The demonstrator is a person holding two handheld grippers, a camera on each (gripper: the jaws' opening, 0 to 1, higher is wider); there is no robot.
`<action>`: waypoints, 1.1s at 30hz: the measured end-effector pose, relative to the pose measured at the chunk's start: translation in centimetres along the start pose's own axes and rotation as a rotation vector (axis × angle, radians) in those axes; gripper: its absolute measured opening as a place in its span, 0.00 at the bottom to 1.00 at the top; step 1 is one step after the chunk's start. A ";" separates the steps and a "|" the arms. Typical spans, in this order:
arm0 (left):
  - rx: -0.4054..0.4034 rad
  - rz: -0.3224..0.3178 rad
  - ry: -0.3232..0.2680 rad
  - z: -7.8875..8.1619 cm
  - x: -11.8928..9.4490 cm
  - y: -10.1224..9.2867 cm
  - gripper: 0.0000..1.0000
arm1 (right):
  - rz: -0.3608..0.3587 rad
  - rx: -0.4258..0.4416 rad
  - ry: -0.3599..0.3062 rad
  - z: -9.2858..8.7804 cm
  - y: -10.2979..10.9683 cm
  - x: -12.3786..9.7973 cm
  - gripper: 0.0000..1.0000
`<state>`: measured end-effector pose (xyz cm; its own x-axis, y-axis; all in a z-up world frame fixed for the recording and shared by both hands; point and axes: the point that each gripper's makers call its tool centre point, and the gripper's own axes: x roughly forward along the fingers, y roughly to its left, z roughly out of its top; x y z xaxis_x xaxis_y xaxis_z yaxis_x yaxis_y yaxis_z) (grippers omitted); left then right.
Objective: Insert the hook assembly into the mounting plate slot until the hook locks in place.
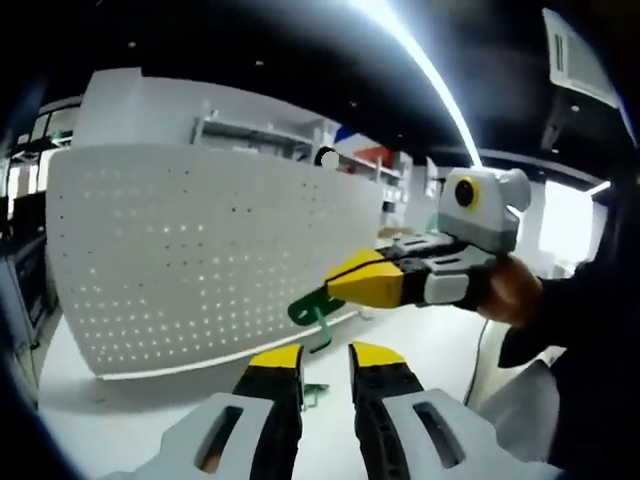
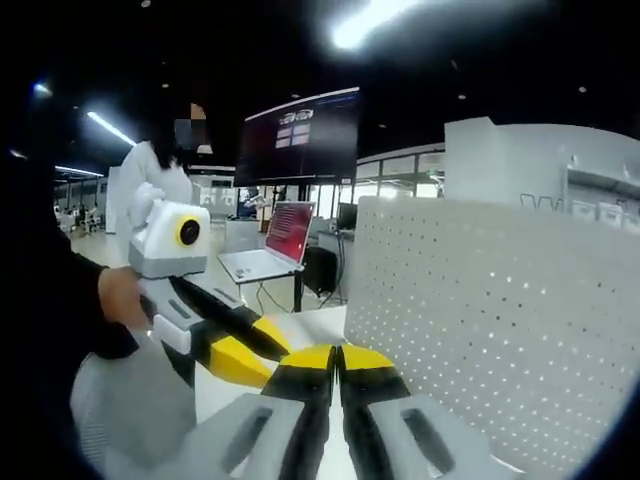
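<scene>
A white pegboard mounting plate [image 1: 200, 260] stands upright on the tabletop [image 1: 120, 420], left. The left hand-held gripper [image 1: 325, 360] waits slightly parted and empty. The right hand-held gripper [image 1: 335, 290], jaws closed, carries the green hook assembly [image 1: 312, 312] near the plate's right edge; insertion and locking appear not yet done.

The tall white perforated pegboard panel [image 1: 200, 250] looks like matt painted sheet metal, smooth between its holes. Just beside its lower right edge, the small green hook [image 1: 312, 312] looks like glossy plastic. Below the panel, the white tabletop [image 1: 120, 420] is smooth with a slight sheen.
</scene>
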<state>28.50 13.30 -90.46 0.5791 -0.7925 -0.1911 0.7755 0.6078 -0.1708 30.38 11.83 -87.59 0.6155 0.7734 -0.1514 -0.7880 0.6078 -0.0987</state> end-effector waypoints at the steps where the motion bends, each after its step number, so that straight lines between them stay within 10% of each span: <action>1: -0.013 0.002 -0.005 0.0 0.0 0.0 0.16 | 0.001 -0.003 -0.001 0.0 0.0 0.0 0.00; 15: -0.004 0.013 -0.003 0.3 -0.1 0.3 0.09 | 0.010 -0.005 -0.003 -0.2 0.2 -0.1 0.00; 33: 0.275 0.073 0.051 0.7 0.0 0.1 0.07 | -0.002 -0.012 0.022 -0.9 -0.1 -0.4 0.00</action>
<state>28.75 13.26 -89.80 0.6283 -0.7391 -0.2429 0.7750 0.6219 0.1123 30.21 11.27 -88.37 0.6167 0.7680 -0.1725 -0.7869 0.6070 -0.1108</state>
